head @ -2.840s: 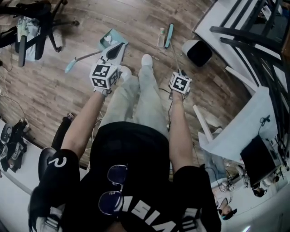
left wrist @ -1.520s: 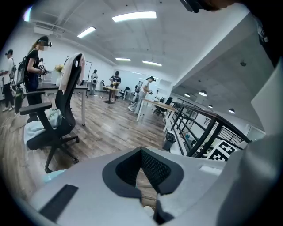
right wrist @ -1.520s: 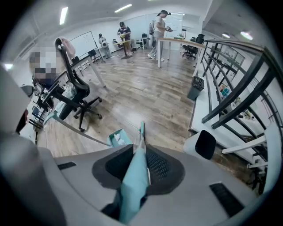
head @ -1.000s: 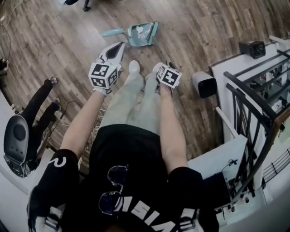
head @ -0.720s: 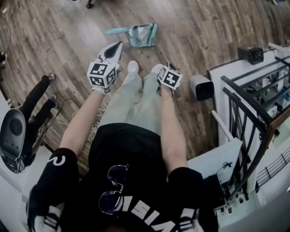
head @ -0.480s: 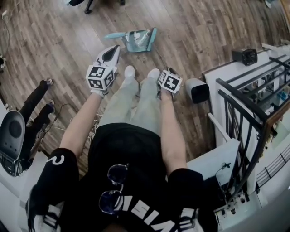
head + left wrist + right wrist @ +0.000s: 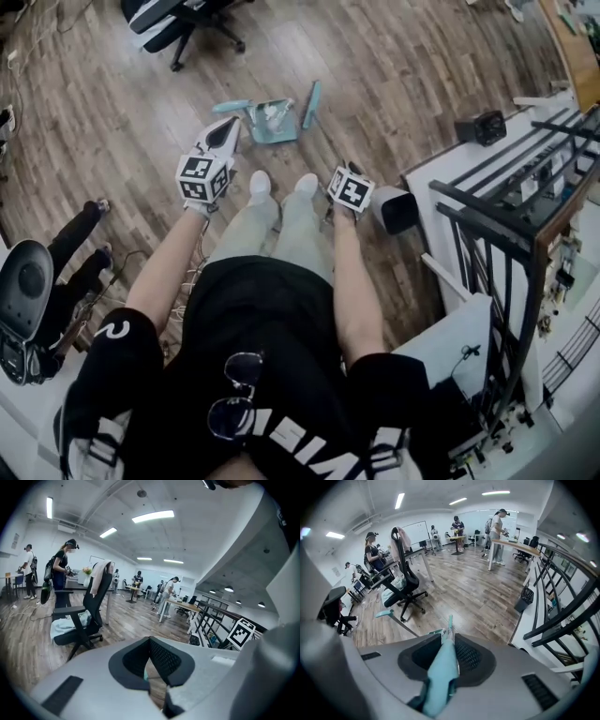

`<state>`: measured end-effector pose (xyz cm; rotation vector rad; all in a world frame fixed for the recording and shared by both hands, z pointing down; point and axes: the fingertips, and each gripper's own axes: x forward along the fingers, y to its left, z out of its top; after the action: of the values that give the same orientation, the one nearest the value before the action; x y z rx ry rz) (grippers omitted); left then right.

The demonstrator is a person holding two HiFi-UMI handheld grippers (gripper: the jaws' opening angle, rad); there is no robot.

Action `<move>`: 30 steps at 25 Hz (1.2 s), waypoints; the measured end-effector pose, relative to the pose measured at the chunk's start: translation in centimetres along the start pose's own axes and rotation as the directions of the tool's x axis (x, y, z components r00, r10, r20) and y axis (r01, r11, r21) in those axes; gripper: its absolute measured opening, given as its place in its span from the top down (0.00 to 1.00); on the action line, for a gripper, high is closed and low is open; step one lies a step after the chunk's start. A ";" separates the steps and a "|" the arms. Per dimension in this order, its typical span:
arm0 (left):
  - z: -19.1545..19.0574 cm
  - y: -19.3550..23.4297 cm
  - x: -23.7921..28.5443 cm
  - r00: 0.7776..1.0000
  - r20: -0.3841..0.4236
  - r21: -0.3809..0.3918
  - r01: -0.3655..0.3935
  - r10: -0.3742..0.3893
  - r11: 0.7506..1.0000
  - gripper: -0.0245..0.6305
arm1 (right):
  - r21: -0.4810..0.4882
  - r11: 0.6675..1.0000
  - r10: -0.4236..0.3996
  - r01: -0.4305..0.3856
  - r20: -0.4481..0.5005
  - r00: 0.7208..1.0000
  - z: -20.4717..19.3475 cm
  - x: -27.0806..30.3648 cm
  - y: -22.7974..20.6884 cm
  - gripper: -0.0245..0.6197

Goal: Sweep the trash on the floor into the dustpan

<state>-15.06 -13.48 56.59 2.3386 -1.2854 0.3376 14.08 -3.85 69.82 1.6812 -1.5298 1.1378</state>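
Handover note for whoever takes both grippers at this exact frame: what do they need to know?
Left gripper: jaws together, holding nothing; it is close to the dustpan handle but not on it.
Right gripper: shut on the teal broom handle; the broom head sits beside the dustpan, on the side away from its handle.
Dustpan: on the wood floor ahead of the person's feet, with pale trash lying in it.
Done: the trash appears to be swept in.
Left: probably just checking the floor for small bits; none can be made out from here.
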 end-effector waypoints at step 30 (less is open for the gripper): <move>12.7 -4.2 -2.6 0.984 0.176 0.046 -0.014 0.005 0.999 0.96 | -0.059 0.996 0.085 -0.069 0.342 0.936 13.7 -15.0 -0.7 0.83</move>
<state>-12.93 -15.90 43.42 2.4484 -1.3837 0.1679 17.89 -8.49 50.40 1.8769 -1.8338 0.8683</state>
